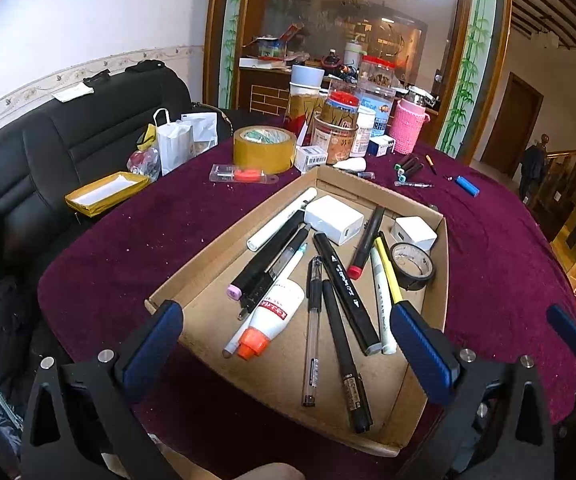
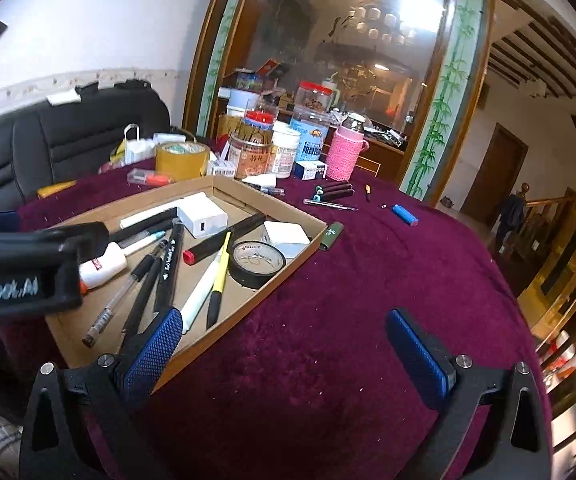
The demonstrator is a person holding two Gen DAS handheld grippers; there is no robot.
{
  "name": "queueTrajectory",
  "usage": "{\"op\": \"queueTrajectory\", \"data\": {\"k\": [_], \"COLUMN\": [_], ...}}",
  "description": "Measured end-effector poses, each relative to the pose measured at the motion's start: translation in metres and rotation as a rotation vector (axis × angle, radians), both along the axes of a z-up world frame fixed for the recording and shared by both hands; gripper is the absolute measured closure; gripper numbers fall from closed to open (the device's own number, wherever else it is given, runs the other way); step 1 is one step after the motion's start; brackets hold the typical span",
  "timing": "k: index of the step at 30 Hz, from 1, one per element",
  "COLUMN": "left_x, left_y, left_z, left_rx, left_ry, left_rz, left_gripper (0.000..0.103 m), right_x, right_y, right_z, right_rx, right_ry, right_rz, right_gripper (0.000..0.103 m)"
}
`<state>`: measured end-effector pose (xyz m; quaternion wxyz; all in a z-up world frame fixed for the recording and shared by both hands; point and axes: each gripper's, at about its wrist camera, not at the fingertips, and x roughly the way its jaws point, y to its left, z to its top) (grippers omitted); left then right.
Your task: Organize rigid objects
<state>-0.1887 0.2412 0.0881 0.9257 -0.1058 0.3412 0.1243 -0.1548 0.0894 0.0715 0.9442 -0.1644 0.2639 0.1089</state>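
Cardboard shallow tray already holds most pens, while the dark green short cylinder lies just outside its right wall, ahead of the right gripper (jaws wide, empty, like the left gripper).

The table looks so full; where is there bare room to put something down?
The purple cloth right of the box lies bare, out to the blue cylinder. The cloth left of the box, below the tape roll, is free too. The box and the jars behind it are crowded.
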Motion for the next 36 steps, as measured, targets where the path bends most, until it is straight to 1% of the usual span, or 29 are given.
{"op": "queueTrajectory", "data": {"k": [3,7,15,21,36], "left_x": [0.001,0.004,0.011,0.013,0.015], "left_y": [0.000,-0.001,0.000,0.002,0.004], "left_z": [-0.001,-0.003,-0.009,-0.010,-0.011], "left_rx": [-0.002,0.002,-0.007,-0.010,-0.011], "left_ry": [0.005,0.012,0.038,0.040,0.042], "left_rz": [-0.004,-0.007,-0.012,-0.011,-0.009], "left_gripper": [0.000,0.000,0.000,0.000,0.000], "right_x": [0.007,0.008,0.012,0.018,0.019], "right_y": [0.004,0.005,0.007,0.008,0.013], "right_z": [-0.003,-0.006,-0.008,-0.010,-0.013], "right_rx": [-0.027,-0.013,-0.007,0.002,-0.006], "right_ry": [0.024,0.040,0.044,0.063,0.073], "right_rz": [0.008,0.010,0.006,-0.003,0.006], "right_gripper": [0.000,0.000,0.000,0.000,0.000]}}
